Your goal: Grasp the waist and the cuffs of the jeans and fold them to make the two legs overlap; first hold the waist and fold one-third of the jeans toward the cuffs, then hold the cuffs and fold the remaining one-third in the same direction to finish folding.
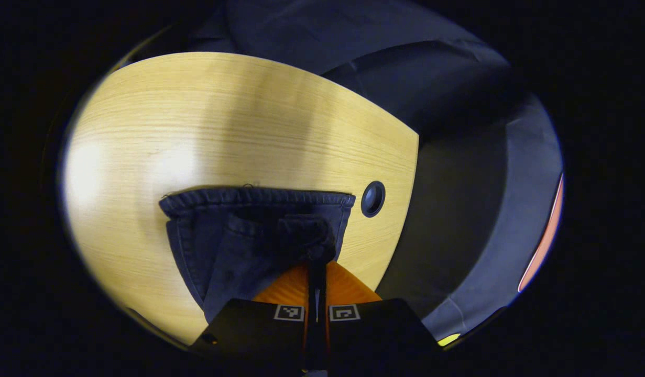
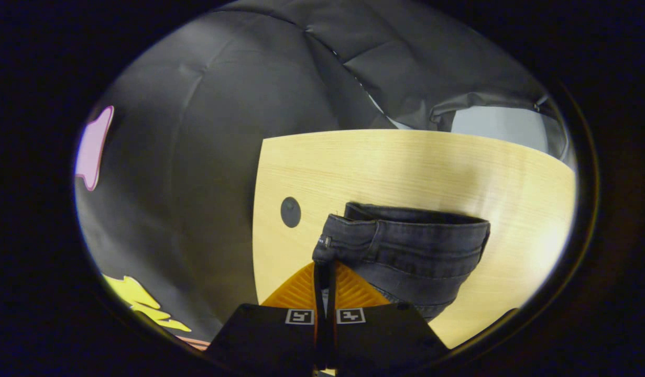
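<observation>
big wooden table (image 1: 222, 131) spread out ahead of both grippers, with dark cloth wall (image 2: 196, 157) hanging behind its far edge. flat and roomy, so good for laying clothes out and folding them.

dark jeans (image 1: 238, 235) lying on the table right in front of the left gripper (image 1: 317, 262), hem end stretched straight across ahead of the tips. looks like the cuff end, with one leg stacked on the other. pinched tight at the near bunch of cloth, both fingers (image 1: 348, 285) pressed together on it with almost no gap. held at the end so the whole leg can be lifted and carried over.

waist end with its band (image 2: 406, 235) sitting just ahead and a bit to the right of the right gripper (image 2: 325, 267). fingers squeezed close on the corner of the band there. gripped at the corner so the top stays flat and square when moved.

small round hole (image 1: 373, 199) in the table just past the hem, to the right of the left gripper. not part of the job.

probably mid-fold, both ends held so the cloth stays even.
</observation>
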A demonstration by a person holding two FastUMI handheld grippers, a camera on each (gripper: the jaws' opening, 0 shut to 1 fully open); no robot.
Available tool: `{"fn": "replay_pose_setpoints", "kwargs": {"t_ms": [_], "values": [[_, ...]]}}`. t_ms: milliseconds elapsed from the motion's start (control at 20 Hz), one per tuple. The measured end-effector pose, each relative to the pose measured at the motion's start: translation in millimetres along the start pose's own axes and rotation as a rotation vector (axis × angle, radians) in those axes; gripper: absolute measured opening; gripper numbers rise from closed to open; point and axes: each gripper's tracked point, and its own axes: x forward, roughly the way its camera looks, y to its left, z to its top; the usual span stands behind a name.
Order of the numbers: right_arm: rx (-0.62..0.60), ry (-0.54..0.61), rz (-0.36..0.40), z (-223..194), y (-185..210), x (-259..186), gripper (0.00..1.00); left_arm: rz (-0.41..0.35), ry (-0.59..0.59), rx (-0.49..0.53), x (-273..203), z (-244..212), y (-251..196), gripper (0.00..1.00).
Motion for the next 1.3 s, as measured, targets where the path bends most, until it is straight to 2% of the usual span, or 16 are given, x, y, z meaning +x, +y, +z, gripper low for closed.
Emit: {"fn": "replay_pose_setpoints", "kwargs": {"t_ms": [200, 250, 300, 350, 400, 450, 550, 750, 850, 900, 950, 1000, 1150, 1200, 1250, 1300], "values": [[-0.016, 0.025, -0.021, -1, -3, 8, 0.01, -0.004, 0.016, -0.018, -2, 11, -7, 0.07], [-0.030, 0.023, -0.022, 1, -1, 10, 0.01, -0.018, 0.036, -0.016, 6, 1, -8, 0.28], [-0.035, 0.021, -0.014, 1, 1, 9, 0.06, -0.025, 0.048, -0.008, -4, 7, -3, 0.19], [-0.034, 0.011, 0.010, 2, 7, 9, 0.10, -0.037, 0.047, 0.002, -3, 7, -19, 0.36], [-0.028, -0.005, 0.038, 4, 13, 7, 0.24, -0.048, 0.046, 0.017, -8, 7, -22, 0.53], [-0.030, -0.019, 0.061, 4, 18, 4, 0.21, -0.037, 0.046, 0.043, -9, 5, -24, 0.70], [-0.043, -0.039, 0.081, 6, 19, -7, 0.38, 0.000, 0.043, 0.077, -17, 3, -20, 1.00], [-0.133, -0.085, 0.092, -2, 18, -36, 0.80, -0.016, 0.031, 0.061, -45, -5, -22, 0.99], [-0.285, -0.147, 0.067, -8, 13, -56, 0.74, -0.053, 0.037, 0.106, -68, -17, -28, 0.99], [-0.379, -0.175, 0.068, -14, 13, -69, 0.83, -0.073, 0.023, 0.168, -86, -25, -33, 0.99], [-0.476, -0.203, 0.076, -23, 15, -84, 0.74, -0.106, 0.004, 0.257, -105, -33, -41, 0.99], [-0.577, -0.237, 0.097, -31, 20, -102, 0.74, -0.141, -0.020, 0.367, -128, -43, -54, 0.99], [-0.880, -0.329, 0.185, -64, 35, -155, 0.91, -0.249, -0.136, 0.728, -191, -83, -79, 0.99], [-0.959, -0.357, 0.212, -75, 35, -171, 0.91, -0.279, -0.180, 0.836, -209, -95, -85, 0.99], [-1.021, -0.388, 0.223, -86, 31, -182, 0.75, -0.304, -0.236, 0.935, -226, -104, -89, 0.99], [-1.065, -0.425, 0.213, -87, 24, -189, 0.84, -0.341, -0.299, 1.013, -243, -110, -94, 0.99]]}}
